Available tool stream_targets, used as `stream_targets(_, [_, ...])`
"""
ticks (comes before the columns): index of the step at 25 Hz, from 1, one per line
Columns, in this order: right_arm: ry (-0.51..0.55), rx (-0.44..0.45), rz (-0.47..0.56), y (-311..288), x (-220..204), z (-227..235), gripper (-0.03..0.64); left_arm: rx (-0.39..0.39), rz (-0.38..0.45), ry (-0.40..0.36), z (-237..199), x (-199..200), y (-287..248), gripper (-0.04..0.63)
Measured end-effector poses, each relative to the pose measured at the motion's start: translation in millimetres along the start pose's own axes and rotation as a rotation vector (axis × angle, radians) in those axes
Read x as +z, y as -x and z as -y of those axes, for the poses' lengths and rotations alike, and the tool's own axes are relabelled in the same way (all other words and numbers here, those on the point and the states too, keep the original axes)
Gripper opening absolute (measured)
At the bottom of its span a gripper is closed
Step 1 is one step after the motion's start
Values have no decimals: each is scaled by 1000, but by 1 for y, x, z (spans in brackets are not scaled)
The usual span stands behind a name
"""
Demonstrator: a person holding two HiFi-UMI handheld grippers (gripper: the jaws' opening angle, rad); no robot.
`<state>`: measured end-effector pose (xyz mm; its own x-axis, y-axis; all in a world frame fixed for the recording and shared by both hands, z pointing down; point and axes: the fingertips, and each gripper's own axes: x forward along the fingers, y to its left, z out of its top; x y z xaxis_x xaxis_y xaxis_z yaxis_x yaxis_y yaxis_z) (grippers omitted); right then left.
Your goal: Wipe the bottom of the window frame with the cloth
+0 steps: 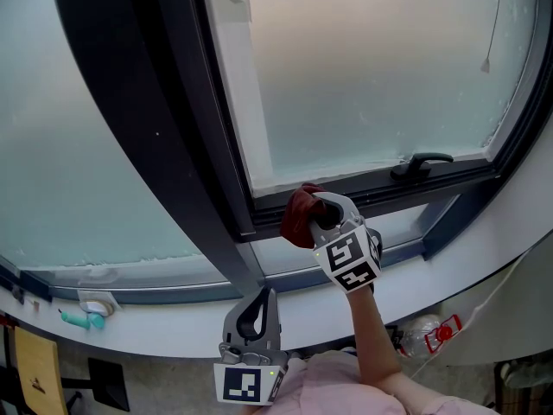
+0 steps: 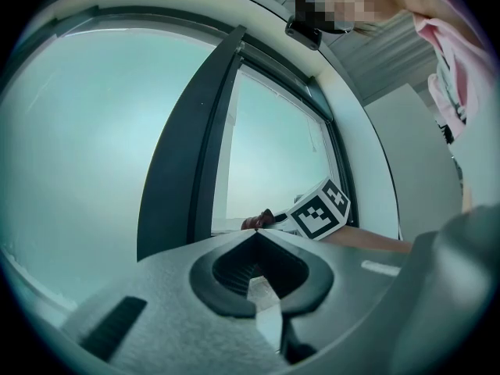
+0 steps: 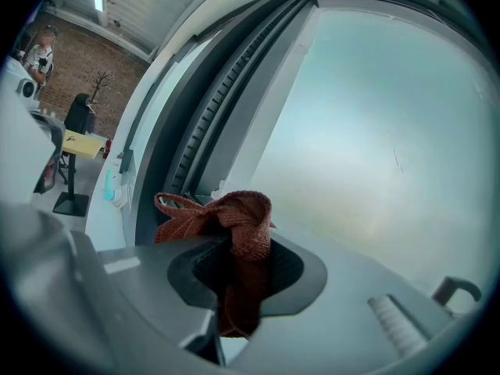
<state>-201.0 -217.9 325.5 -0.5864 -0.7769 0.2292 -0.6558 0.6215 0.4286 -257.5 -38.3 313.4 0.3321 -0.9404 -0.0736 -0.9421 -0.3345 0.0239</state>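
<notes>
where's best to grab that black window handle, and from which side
Probably its free right end: the black window handle lies level along the sash, mounted at its left end, bar standing clear of it. Come from the room side, jaws above and below.

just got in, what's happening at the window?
A person is working with two handheld grippers. The right gripper is shut on a reddish-brown cloth and holds it at the left end of the window frame bottom rail. The left gripper hangs low by the sill, shut and empty.
</notes>
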Motion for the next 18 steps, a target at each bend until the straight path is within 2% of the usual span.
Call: stream_targets(18, [-48,-67,-22,16,-21,31,66,-6,2,2,4,-2,-4,-3])
